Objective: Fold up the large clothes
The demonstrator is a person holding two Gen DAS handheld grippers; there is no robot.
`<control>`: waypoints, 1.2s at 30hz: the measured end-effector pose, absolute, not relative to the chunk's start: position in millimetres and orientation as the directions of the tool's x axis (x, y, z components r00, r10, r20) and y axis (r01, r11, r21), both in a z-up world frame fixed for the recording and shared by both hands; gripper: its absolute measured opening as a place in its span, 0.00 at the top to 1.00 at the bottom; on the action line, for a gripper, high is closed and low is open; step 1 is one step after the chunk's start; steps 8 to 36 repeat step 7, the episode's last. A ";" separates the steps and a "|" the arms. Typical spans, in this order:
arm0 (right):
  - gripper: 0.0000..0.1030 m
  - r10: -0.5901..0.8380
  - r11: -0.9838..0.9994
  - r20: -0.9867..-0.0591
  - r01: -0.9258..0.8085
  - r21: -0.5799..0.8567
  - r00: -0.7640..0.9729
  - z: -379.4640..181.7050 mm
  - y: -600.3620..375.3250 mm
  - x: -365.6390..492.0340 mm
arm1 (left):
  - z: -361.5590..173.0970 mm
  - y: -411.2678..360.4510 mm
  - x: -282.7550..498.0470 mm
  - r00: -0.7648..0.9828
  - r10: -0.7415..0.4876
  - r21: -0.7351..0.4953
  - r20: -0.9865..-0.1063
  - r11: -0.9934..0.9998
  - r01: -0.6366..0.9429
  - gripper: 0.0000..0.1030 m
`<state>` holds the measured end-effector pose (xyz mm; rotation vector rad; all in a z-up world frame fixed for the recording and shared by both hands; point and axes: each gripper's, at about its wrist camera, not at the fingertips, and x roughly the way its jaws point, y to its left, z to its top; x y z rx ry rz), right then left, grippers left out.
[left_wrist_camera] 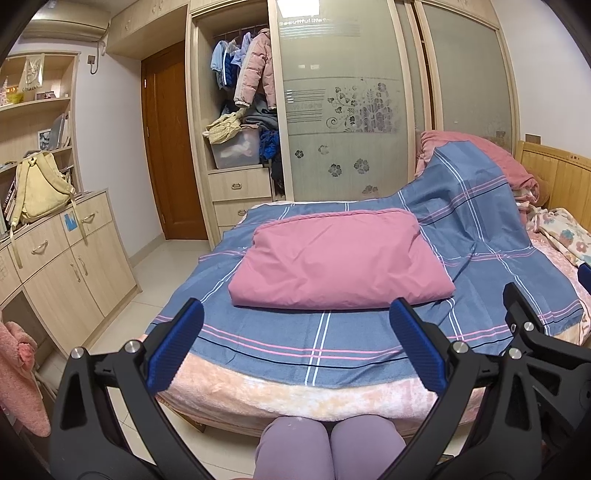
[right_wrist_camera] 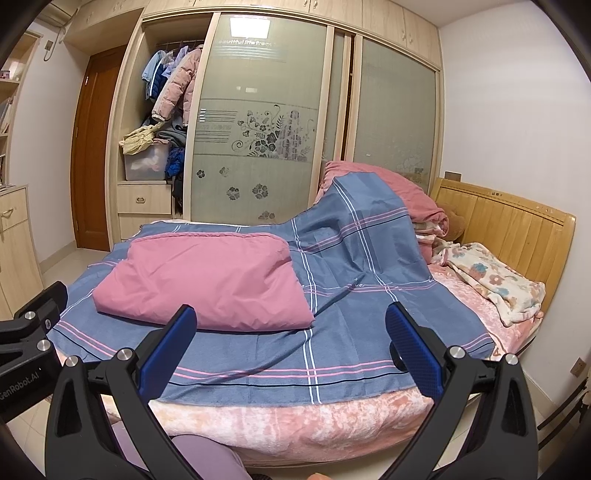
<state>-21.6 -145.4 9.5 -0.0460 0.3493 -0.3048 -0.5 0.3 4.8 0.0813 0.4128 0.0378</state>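
Pink folded garment [left_wrist_camera: 338, 260] is laid on blue plaid sheet [left_wrist_camera: 480, 236] over bed [left_wrist_camera: 295, 395] | left claw [left_wrist_camera: 295, 350] spread wide, held nearer than garment, apart | right claw [right_wrist_camera: 291, 350] likewise spread, nothing gripped

Place: I'm working in a home bedroom
Bed: a bed [right_wrist_camera: 303, 417] with wooden headboard [right_wrist_camera: 509, 232]; plaid sheet [right_wrist_camera: 258, 362] spread over it
Storage: sliding-door wardrobe [left_wrist_camera: 343, 103] with hanging coats [left_wrist_camera: 255, 70]; drawer cabinet [left_wrist_camera: 70, 266]
Extras: wall air conditioner [left_wrist_camera: 66, 29]; backpack [left_wrist_camera: 40, 188]; wooden door [left_wrist_camera: 173, 147]
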 end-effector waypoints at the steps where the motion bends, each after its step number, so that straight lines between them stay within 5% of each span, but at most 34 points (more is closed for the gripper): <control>1: 0.01 -0.301 0.954 -0.331 0.285 -0.096 0.894 9.2 -145.1 -21.2 | 4.5 0.5 0.0 0.914 0.050 0.082 -0.403 0.996 -0.018 0.02; 36: 0.01 -0.303 0.953 -0.333 0.288 -0.096 0.893 9.4 -141.7 -21.0 | 2.2 3.6 3.7 0.904 0.036 0.060 -0.425 0.998 -0.012 0.02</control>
